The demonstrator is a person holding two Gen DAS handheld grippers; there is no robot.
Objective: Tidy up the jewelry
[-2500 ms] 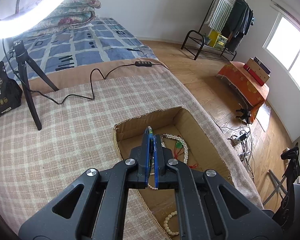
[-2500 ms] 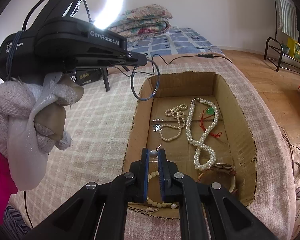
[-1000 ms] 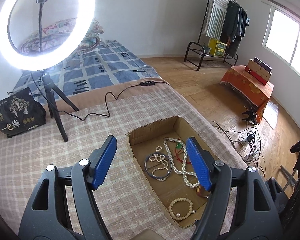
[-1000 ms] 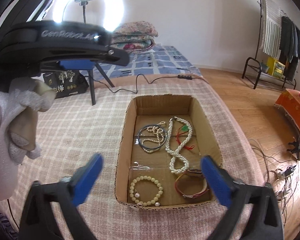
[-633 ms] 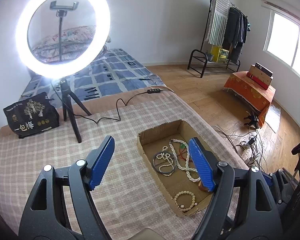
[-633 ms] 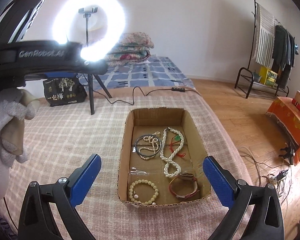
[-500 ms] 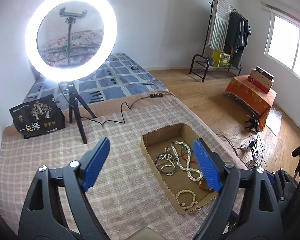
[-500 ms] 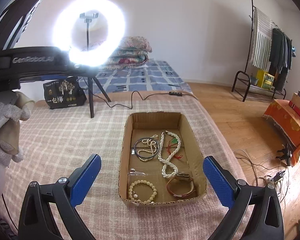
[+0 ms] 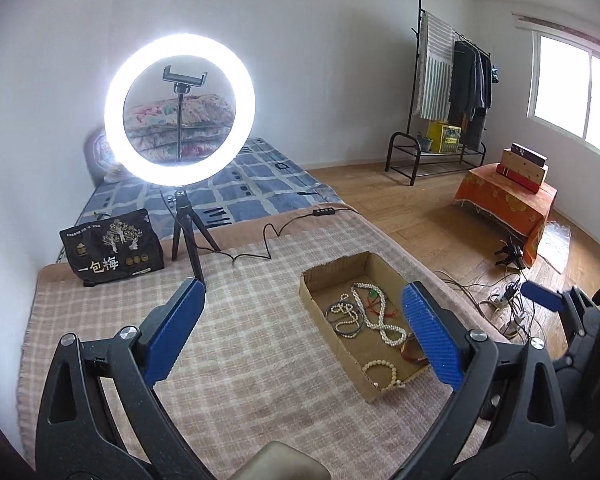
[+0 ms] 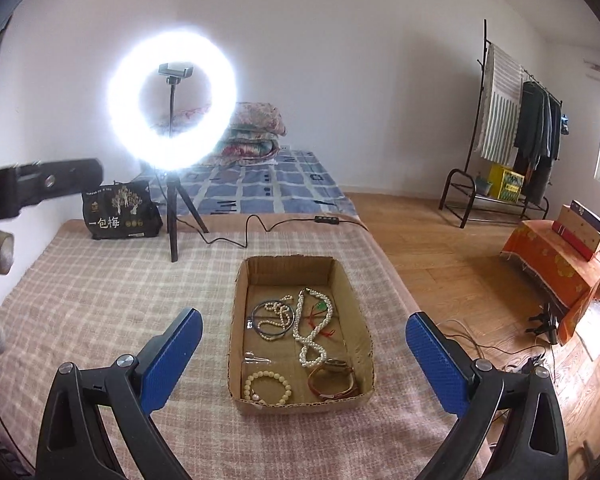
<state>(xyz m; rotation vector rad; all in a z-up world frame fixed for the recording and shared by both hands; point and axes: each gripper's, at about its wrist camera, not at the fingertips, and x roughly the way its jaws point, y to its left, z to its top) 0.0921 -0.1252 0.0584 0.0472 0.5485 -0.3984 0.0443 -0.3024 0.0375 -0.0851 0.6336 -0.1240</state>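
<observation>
- Left wrist view: the left gripper [image 9: 304, 330] hangs above the pink checked blanket [image 9: 236, 320], its blue-padded jaws spread wide and holding nothing.
- The shallow brown cardboard box [image 9: 332, 276] lies on the blanket to the right; inside it are a long white pearl necklace [image 9: 376, 316], a dark blue bangle [image 9: 346, 330] and a cream bead bracelet [image 9: 382, 372].
- Right wrist view: the right gripper [image 10: 304, 354] hovers with jaws wide apart and empty, the box [image 10: 288, 266] framed between them.
- A lit white ring light on a black tripod [image 10: 172, 100] stands behind the box.
</observation>
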